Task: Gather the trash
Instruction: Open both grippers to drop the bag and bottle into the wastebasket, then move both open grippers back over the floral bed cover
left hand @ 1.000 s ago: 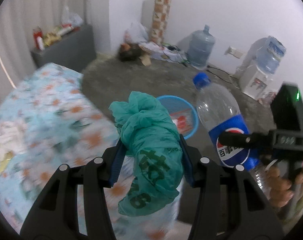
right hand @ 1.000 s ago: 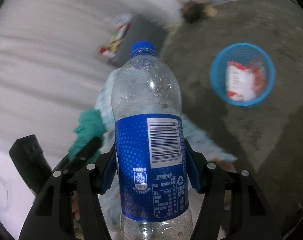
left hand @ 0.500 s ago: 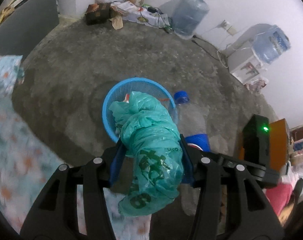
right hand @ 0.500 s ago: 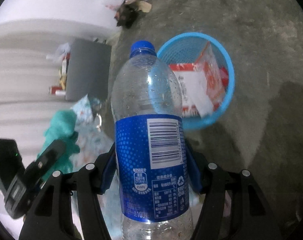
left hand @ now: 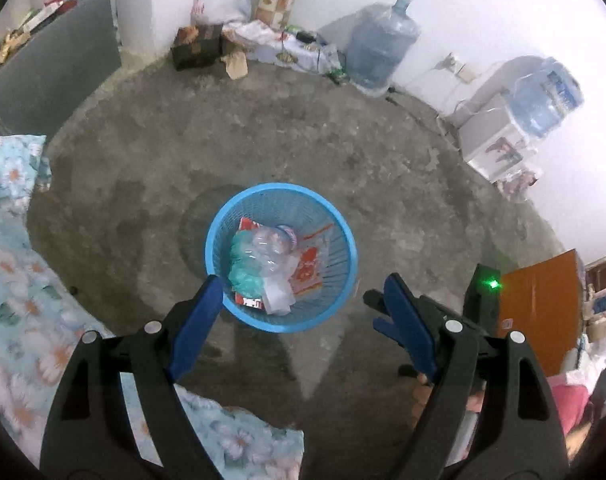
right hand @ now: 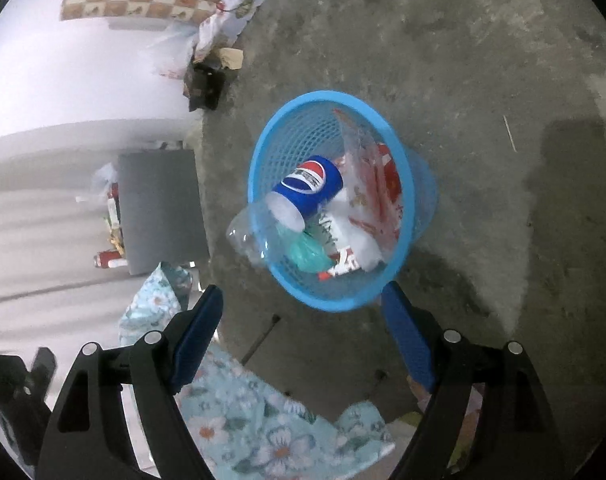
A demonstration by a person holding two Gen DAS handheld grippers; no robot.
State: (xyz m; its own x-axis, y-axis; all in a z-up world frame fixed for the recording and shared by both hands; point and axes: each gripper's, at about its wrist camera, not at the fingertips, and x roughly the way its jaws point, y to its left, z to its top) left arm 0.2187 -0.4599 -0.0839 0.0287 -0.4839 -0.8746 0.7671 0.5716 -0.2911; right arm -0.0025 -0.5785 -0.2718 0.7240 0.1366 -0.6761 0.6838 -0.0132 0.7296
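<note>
- Basket — blue mesh, on the bare concrete floor; the landmark for all below.
- Bottle — clear plastic, blue label, inside the basket, its clear end poking over the rim on the side toward the grey cabinet. In the left wrist view it lies across the heap, label hidden.
- Green bag — crumpled, inside the basket, under and beside the bottle.
- Wrappers — red-and-white packets and white paper, filling the rest of the basket.
- Left gripper — above the basket's near rim, pointing down at it. Jaws have just been opening and stand wide apart; nothing between them.
- Right gripper — just short of the basket's near rim. Jaws have just been opening too, spread wide, empty — the bottle lies clear of them in the basket.
- Floral cloth — to the left of the basket, well apart from it.
- Water jug — far side of the basket, by the white wall.
- Dispenser — beyond the basket to the right, against the wall, a jug on top.
- Clutter — boxes, bag and papers along the wall beyond the basket.
</note>
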